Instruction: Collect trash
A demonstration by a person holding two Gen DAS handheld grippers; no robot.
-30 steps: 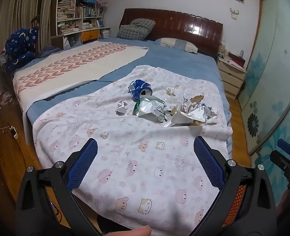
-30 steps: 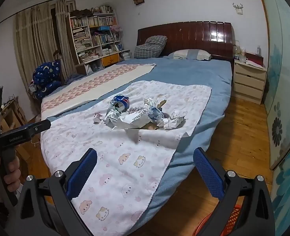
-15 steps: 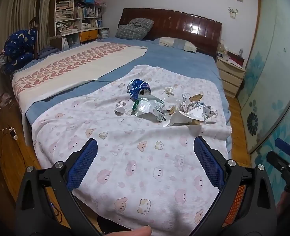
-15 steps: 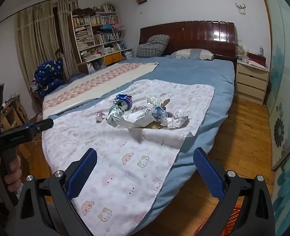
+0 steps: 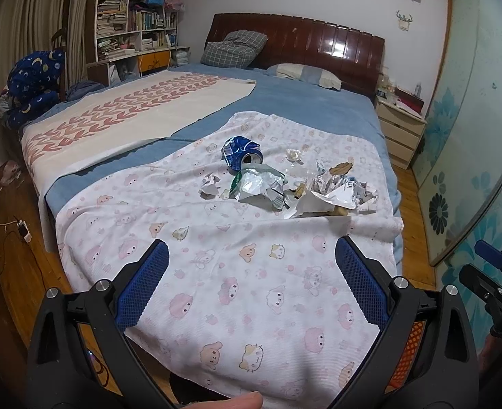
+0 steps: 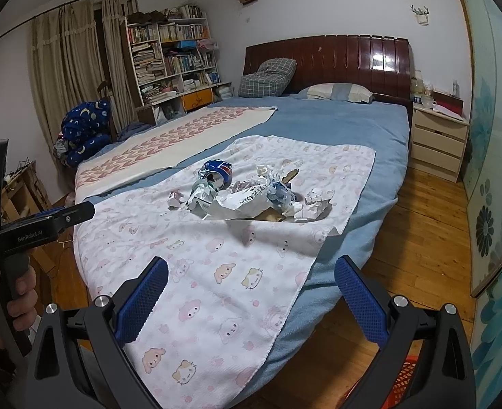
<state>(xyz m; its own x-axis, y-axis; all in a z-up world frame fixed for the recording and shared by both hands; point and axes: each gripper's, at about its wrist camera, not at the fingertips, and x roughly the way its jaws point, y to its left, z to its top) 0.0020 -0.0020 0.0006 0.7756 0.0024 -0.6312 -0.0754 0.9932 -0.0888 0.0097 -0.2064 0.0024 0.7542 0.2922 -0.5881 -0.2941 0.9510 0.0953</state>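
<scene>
The trash pile (image 5: 285, 184) sits on the bed, straight ahead of both grippers and well apart from them. The left gripper (image 5: 251, 286) and right gripper (image 6: 251, 293) are wide open and hold nothing. The crushed can (image 5: 240, 151) is on the left side of the pile, so the left one looks nearer.

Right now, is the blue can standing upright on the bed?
No, the blue can lies crushed on its side on the cartoon-print sheet.
</scene>
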